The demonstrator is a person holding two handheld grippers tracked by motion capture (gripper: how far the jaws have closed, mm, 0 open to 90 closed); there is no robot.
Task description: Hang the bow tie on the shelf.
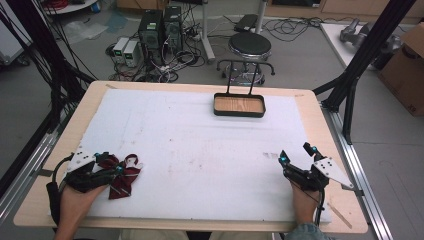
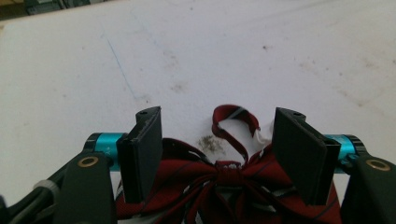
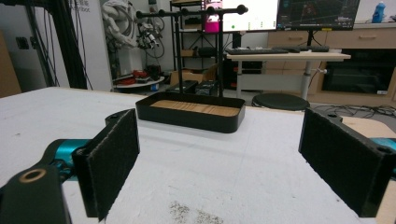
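Left gripper point(image 1: 107, 162): jaws parted either side of the dark red bow tie point(image 1: 125, 176), pads not pressing it.
Bow tie: flat on white mat point(image 1: 200, 150), near-left corner, knot between the jaws, strap loop ahead.
Right gripper point(image 1: 295, 152): jaws wide, nothing between, low over mat at near right.
Tray point(image 1: 239, 105): black rim, wooden floor bare, far edge of mat, black rack rising behind.

bow tie point(image 1: 124, 176) left, tray point(image 1: 239, 106) far centre
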